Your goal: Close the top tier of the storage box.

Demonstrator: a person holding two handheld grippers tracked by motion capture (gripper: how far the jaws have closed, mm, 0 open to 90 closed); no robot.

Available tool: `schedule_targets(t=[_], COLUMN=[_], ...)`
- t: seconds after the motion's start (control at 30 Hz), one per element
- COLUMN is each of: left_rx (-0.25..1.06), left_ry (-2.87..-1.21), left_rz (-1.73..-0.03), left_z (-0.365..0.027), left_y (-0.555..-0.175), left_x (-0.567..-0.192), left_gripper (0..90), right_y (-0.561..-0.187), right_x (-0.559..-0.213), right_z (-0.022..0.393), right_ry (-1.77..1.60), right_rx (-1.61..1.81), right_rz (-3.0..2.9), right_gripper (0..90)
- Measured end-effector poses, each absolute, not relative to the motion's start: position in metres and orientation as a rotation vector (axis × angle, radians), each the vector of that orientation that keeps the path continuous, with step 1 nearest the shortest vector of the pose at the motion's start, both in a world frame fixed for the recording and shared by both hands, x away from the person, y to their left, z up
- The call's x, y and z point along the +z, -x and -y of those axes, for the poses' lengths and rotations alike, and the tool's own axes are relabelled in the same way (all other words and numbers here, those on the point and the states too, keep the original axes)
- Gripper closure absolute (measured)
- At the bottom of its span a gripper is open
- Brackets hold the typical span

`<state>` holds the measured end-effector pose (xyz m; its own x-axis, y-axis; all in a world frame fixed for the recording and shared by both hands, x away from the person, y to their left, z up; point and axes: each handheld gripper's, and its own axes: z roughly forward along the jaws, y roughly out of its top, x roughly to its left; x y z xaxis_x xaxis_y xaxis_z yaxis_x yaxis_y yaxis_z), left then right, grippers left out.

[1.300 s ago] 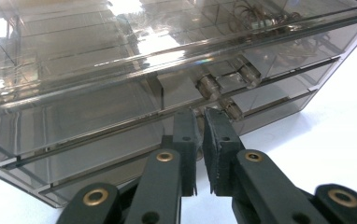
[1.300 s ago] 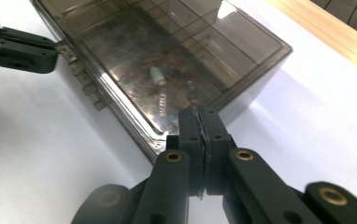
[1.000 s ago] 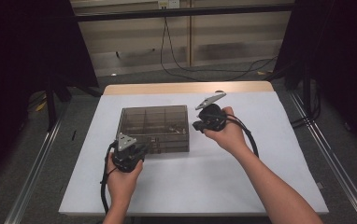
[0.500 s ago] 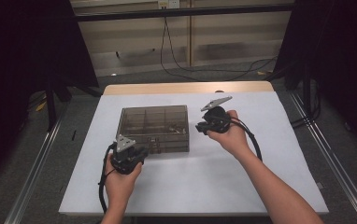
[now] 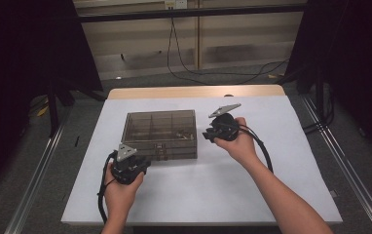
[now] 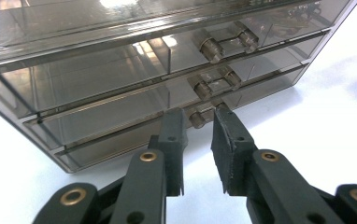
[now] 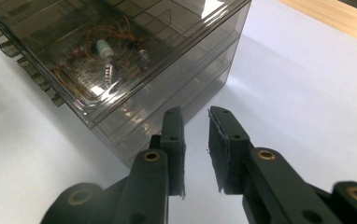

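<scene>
A: Left gripper view puts your left tool (image 6: pixel 198 140) low at the front of the smoky drawer cabinet (image 6: pixel 120 84). Its jaws have just been opening and stand a narrow gap apart, with the bottom drawer's knob (image 6: pixel 196 117) just past the tips, near the gap. Nothing is pinched.

B: And your other hand?

A: Right gripper view has your right tool (image 7: pixel 196 142) aimed at the cabinet's (image 7: pixel 167 60) near corner, the tips just beside its lower wall. Those jaws have also just been opening, to a similar narrow gap, and they hold nothing; you see white counter (image 7: pixel 307 93) between them.

B: Where does the cabinet stand?

A: On the high view it stands toward the middle of the white counter (image 5: pixel 281 195), a little left of centre. Your left tool (image 5: pixel 142 165) is at its front left corner, your right tool (image 5: pixel 208 135) just beside its right side.

B: Anything inside?

A: Through the clear top you can see dividers, and in one compartment a tangle of thin wires with small components (image 7: pixel 106 60). Three drawers are stacked at the front, each with a pair of small knobs; the upper handle (image 6: pixel 223 41) and middle handle (image 6: pixel 214 83) sit above the one at your left tool.

B: Beyond the counter?

A: A wooden edge (image 5: pixel 194 91) runs along the far side, and a dark cable (image 5: pixel 184 53) hangs against the wall behind.
</scene>
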<state>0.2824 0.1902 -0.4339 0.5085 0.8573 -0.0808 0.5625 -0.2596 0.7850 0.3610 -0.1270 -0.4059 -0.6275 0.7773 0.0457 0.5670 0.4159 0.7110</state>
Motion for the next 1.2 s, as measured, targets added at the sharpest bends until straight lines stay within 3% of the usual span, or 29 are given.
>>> schedule_targets(t=[0.23,0.6,0.83,1.2], left_rx=[0.457,0.442,0.44,0.439], left_ry=[-1.96,-1.958,-1.971,-1.973], left_rz=[-1.166,-1.18,-1.179,-1.183], left_z=[-0.19,-0.193,-0.192,-0.189], left_y=[-0.282,-0.282,-0.282,-0.282], left_x=[-0.434,-0.435,-0.435,-0.436], left_gripper=[71.6,63.4,52.0,41.1], right_y=[-0.36,-0.357,-0.355,-0.349], right_x=[-0.412,-0.419,-0.422,-0.426], right_z=[0.13,0.129,0.131,0.137], right_ry=[-1.174,-1.187,-1.183,-1.182], right_rx=[1.025,1.003,1.003,1.018], right_rz=[-2.386,-2.389,-2.392,-2.4], right_gripper=[72.9,57.0,47.5,33.6])
